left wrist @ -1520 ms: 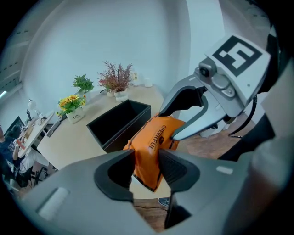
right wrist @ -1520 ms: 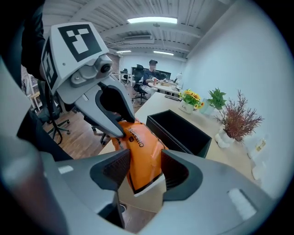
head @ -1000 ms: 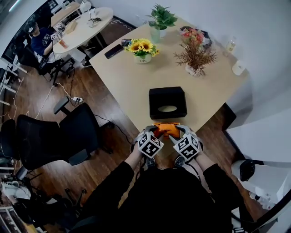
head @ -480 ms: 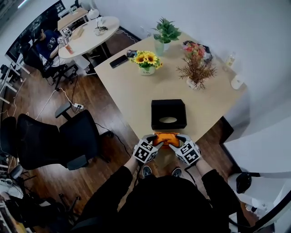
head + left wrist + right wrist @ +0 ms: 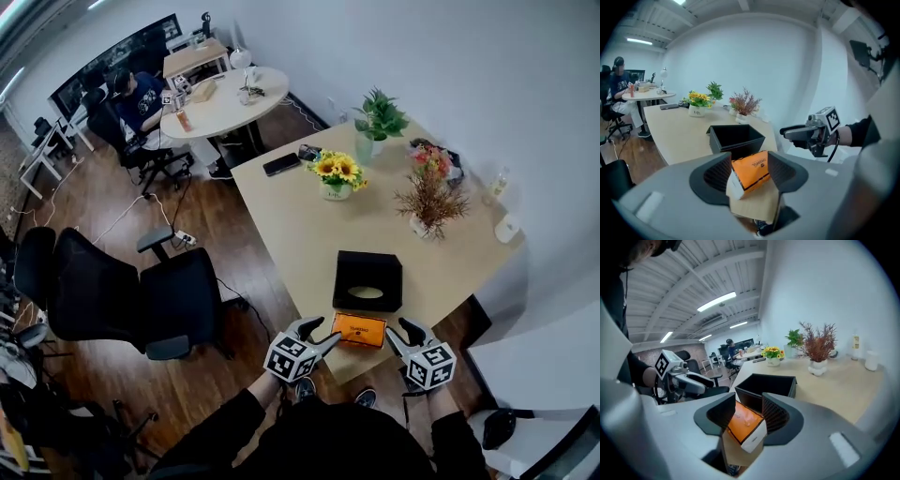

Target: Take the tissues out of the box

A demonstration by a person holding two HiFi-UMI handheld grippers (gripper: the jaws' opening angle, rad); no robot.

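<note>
Your left gripper (image 5: 317, 333) opening, your right gripper (image 5: 403, 334) closing, both empty, flank the orange rectangular tissue pack (image 5: 359, 330). Extraction looks done; withdraw clear.

**Clearances, reckoned from the black rectangular box (image 5: 367, 281) on the pale wooden table (image 5: 300, 216)**

- Near side: a flat orange rectangular pack (image 5: 359, 330) lies at the table edge, just beside the box. Only a narrow gap separates them.
- Left: bare tabletop runs to the table edge. Beyond it, a black office chair (image 5: 178, 295) stands well apart on the floor.
- Right: a narrow bare strip.
- Far side: an open stretch of tabletop, then yellow sunflowers in a white pot (image 5: 337, 175).
- Far right: dried reddish twigs in a white pot (image 5: 431, 202).
- Farthest: a green leafy plant (image 5: 378, 120), pink flowers (image 5: 431, 157) and a black phone (image 5: 281, 164).
</note>
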